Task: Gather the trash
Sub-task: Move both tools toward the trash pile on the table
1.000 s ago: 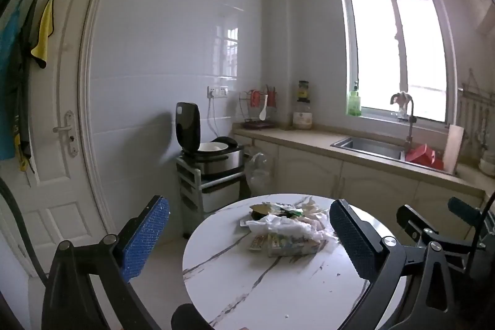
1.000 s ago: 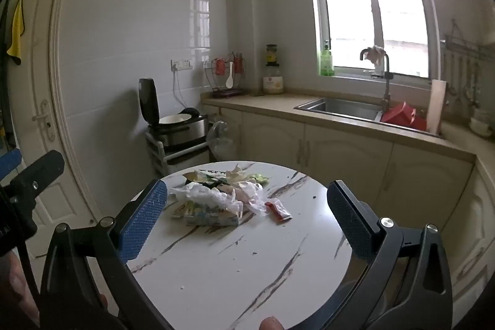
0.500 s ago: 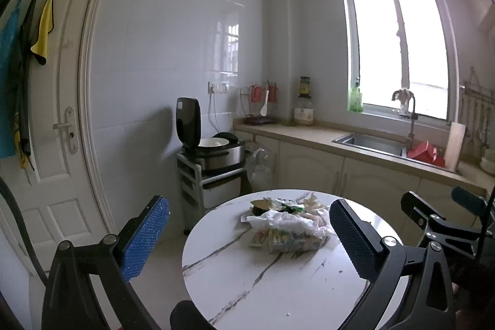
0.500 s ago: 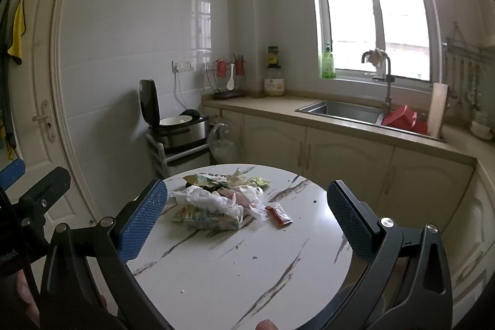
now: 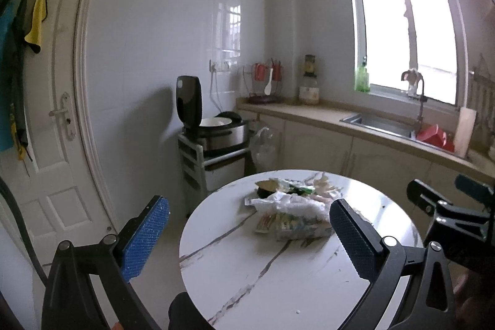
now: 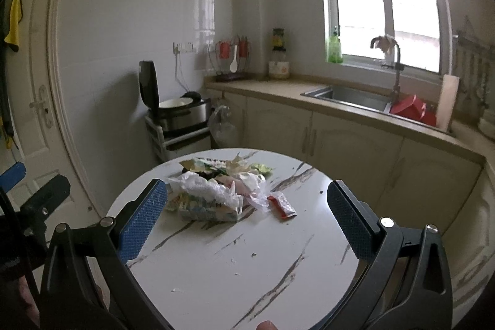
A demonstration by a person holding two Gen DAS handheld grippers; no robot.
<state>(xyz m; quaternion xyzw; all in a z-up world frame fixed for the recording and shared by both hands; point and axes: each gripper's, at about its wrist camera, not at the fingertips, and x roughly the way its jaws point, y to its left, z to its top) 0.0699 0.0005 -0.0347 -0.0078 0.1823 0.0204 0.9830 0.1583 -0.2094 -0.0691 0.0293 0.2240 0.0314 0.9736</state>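
A heap of trash (image 5: 290, 211) (image 6: 216, 190) lies on the far half of a round white marble table (image 5: 278, 274) (image 6: 247, 262): crumpled white plastic, snack wrappers, tissue and green scraps. A red sachet (image 6: 282, 205) lies just right of the heap. My left gripper (image 5: 249, 237) is open, well short of the heap, above the table's near edge. My right gripper (image 6: 247, 220) is open too, with the heap seen between its fingers but farther away. Nothing is held by either. The right gripper's frame (image 5: 448, 206) shows at the right in the left wrist view.
An open rice cooker (image 5: 213, 126) (image 6: 179, 110) stands on a small rack by the wall, with a plastic bag (image 5: 263, 144) hanging beside it. A counter with a sink (image 6: 349, 95), a red item (image 6: 411, 109) and a cutting board runs under the window. A white door (image 5: 46, 129) is at left.
Both views have tilted upward a little and drawn back slightly, so the table and the heap sit lower in the frames. Both grippers stay open and the trash has not moved.
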